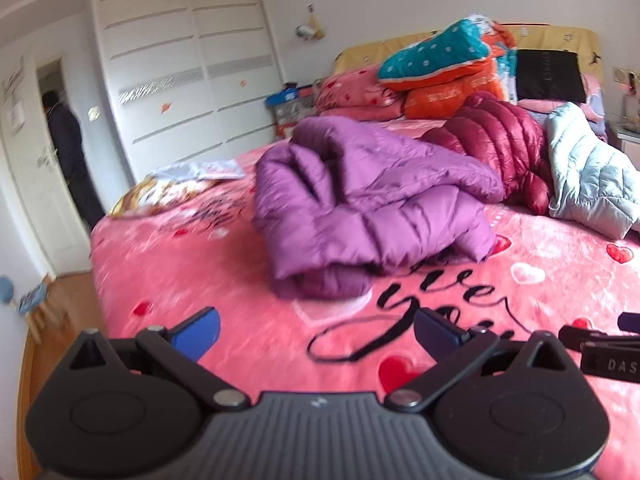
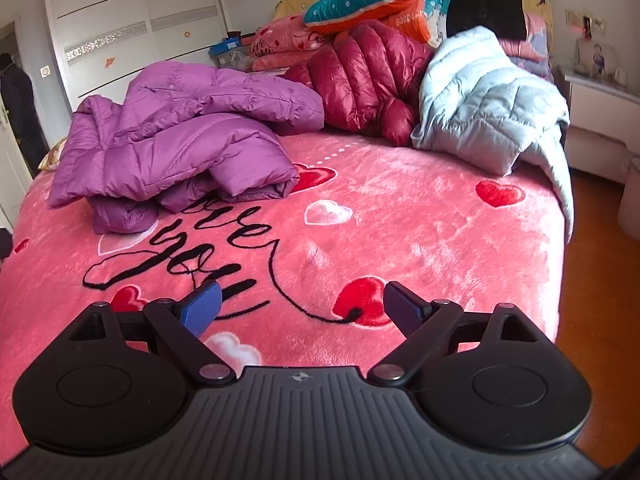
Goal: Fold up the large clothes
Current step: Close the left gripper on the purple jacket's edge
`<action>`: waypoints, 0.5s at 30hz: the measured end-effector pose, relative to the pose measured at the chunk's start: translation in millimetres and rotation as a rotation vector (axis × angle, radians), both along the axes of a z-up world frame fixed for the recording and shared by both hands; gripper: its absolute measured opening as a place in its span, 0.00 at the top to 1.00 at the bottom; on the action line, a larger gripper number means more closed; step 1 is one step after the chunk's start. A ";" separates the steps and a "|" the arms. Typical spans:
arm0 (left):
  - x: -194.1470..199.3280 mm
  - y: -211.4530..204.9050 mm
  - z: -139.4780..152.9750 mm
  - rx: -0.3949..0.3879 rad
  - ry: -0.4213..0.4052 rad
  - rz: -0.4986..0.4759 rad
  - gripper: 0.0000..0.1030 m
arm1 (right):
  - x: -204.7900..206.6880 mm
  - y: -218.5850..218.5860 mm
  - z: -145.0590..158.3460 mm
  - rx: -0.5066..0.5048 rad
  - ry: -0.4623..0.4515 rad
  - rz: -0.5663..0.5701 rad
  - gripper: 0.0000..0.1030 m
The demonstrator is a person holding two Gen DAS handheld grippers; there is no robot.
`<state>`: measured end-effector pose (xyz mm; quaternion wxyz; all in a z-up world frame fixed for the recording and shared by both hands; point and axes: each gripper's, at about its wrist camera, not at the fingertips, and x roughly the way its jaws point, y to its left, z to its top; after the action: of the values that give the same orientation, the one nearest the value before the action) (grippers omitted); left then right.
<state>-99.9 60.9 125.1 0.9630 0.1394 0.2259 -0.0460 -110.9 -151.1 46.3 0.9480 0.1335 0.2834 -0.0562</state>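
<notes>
Here, left claw and right claw released, purple jacket heaped on bed

- pink blanket: black script, "you" legible in right wrist view; the word above is half under the purple jacket, unreadable
- black bar at right edge of left wrist view: "DAS", cut off by frame
- orange bedding: "GOOD", rest unclear
- black cushion: print too blurred to read
</notes>
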 end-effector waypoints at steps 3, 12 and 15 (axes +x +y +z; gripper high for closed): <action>14.0 -16.7 -9.5 0.085 -0.056 -0.053 0.01 | 6.1 -2.5 -4.6 0.026 0.012 0.002 0.00; 54.8 -70.0 -62.7 0.538 -0.193 -0.166 0.02 | 28.8 -20.0 -18.8 0.107 0.047 -0.012 0.00; 68.9 -84.2 -72.3 0.614 -0.221 -0.205 0.06 | 34.3 -26.6 -21.6 0.135 0.048 -0.023 0.00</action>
<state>-31.0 -23.3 52.7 0.8851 0.4491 0.1081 -0.0569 -76.6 -177.7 24.7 0.9290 0.1990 0.3077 -0.0512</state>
